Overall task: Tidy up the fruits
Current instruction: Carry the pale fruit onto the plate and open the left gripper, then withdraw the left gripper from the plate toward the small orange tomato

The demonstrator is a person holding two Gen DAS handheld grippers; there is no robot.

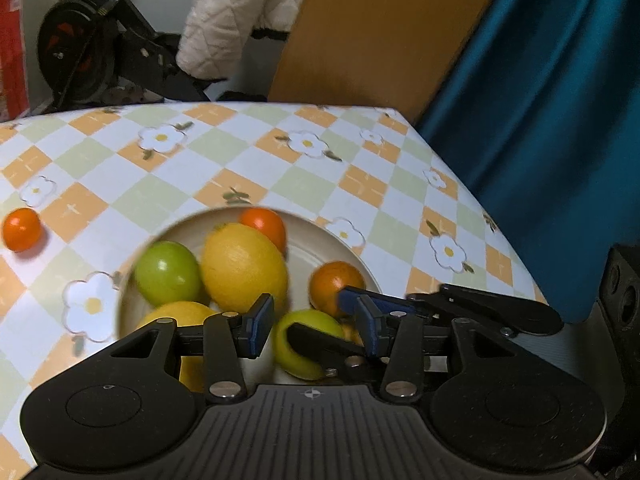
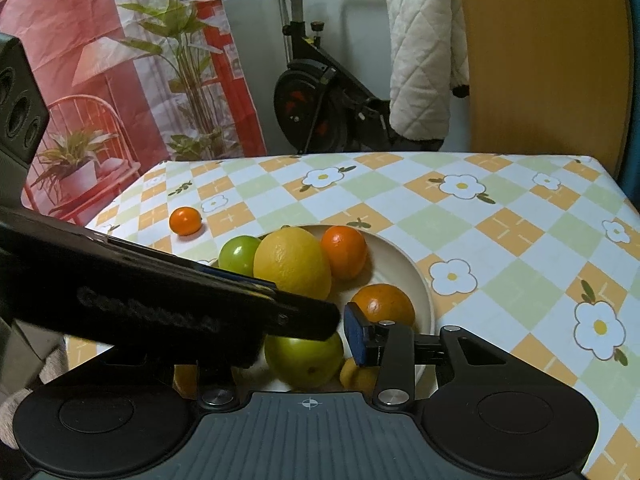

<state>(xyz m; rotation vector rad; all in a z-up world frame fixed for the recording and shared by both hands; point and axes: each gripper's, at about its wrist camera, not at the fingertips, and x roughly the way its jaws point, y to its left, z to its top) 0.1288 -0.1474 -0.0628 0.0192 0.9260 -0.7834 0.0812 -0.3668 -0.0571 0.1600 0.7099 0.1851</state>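
Note:
A cream plate (image 1: 316, 248) (image 2: 404, 268) on the checked tablecloth holds lemons (image 1: 244, 268) (image 2: 294, 264), green fruits (image 1: 168, 272) (image 2: 238, 254) and oranges (image 1: 334, 284) (image 2: 344, 252). A small orange (image 1: 22, 229) (image 2: 185, 221) lies alone on the cloth, left of the plate. My left gripper (image 1: 314, 324) is open over the plate's near side, above a green fruit (image 1: 304, 344) (image 2: 304, 354). My right gripper (image 2: 304, 340) hovers over the same green fruit; the left gripper's body (image 2: 160, 300) hides its left finger. It looks open, with nothing held.
The table's far edge (image 2: 360, 156) and right edge (image 1: 480, 200) are near. An exercise bike (image 2: 320, 112), a white quilted jacket (image 2: 424, 60), a wooden board (image 1: 380, 28) and a blue curtain (image 1: 540, 100) stand behind the table.

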